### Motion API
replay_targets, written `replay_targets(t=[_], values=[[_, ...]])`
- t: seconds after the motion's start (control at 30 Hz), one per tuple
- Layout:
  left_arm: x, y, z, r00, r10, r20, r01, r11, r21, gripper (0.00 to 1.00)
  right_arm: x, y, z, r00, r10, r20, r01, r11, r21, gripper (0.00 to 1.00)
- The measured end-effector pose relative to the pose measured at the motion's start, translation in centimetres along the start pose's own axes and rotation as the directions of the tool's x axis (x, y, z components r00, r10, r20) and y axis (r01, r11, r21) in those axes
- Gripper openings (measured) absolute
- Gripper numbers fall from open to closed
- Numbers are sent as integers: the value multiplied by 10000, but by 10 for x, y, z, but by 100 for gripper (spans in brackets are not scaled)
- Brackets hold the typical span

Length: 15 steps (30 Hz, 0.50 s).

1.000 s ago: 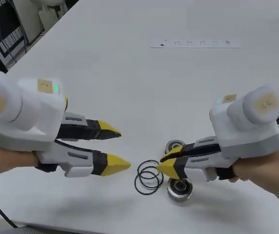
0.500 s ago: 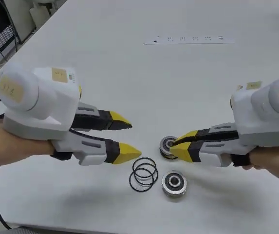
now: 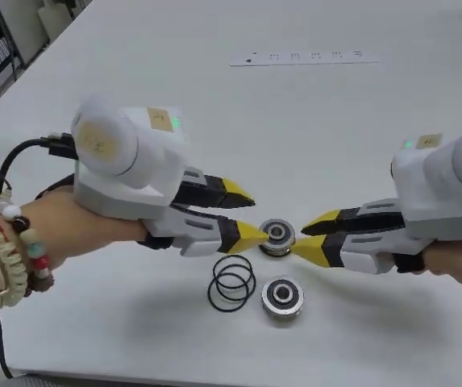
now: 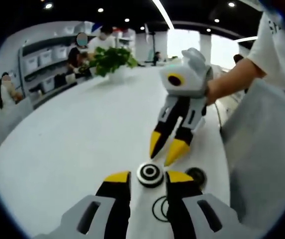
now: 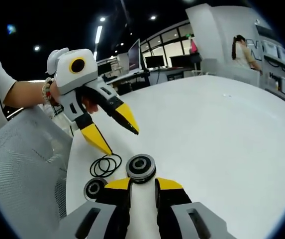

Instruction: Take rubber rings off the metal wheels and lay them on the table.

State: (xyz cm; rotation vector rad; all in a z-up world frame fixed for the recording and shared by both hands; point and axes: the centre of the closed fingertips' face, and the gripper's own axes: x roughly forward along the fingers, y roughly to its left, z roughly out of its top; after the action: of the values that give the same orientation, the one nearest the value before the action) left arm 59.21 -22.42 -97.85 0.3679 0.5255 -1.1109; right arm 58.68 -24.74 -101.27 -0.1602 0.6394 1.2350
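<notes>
Flanking wheel [image 3: 277, 235]: left tongs [image 3: 256, 215], right tongs [image 3: 301, 235], parted; rings [image 3: 231, 284] near table [image 3: 295, 121] edge

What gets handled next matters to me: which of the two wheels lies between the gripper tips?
The farther wheel, flanked by the left gripper and right gripper tips. The other wheel lies nearer the person, beside the loose rubber rings.

Under recessed ceiling spots [image 4: 100, 9], across a broad white table [image 4: 72, 149]: potted plant [image 4: 111, 59] at 11 o'clock, storage shelves [image 4: 43, 59] at 10, bright windows [image 4: 179, 42] at 1.
</notes>
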Motion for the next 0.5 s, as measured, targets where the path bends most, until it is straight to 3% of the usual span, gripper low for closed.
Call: replay_targets(t=[0.27, 0.47, 0.5], values=[[18, 2, -5, 9999, -17, -156, 16, 10000, -77, 21, 6, 2, 2, 10000, 84, 18, -83, 9997, -216, 20], [25, -3, -16, 9979, -188, -626, 201, 9996, 205, 15, 8, 3, 1, 9999, 118, -23, -119, 9995, -298, 20], [25, -2, -12, 9990, -95, -430, 105, 9997, 230, 15, 9, 3, 1, 9999, 116, -32, -117, 9994, -312, 19]])
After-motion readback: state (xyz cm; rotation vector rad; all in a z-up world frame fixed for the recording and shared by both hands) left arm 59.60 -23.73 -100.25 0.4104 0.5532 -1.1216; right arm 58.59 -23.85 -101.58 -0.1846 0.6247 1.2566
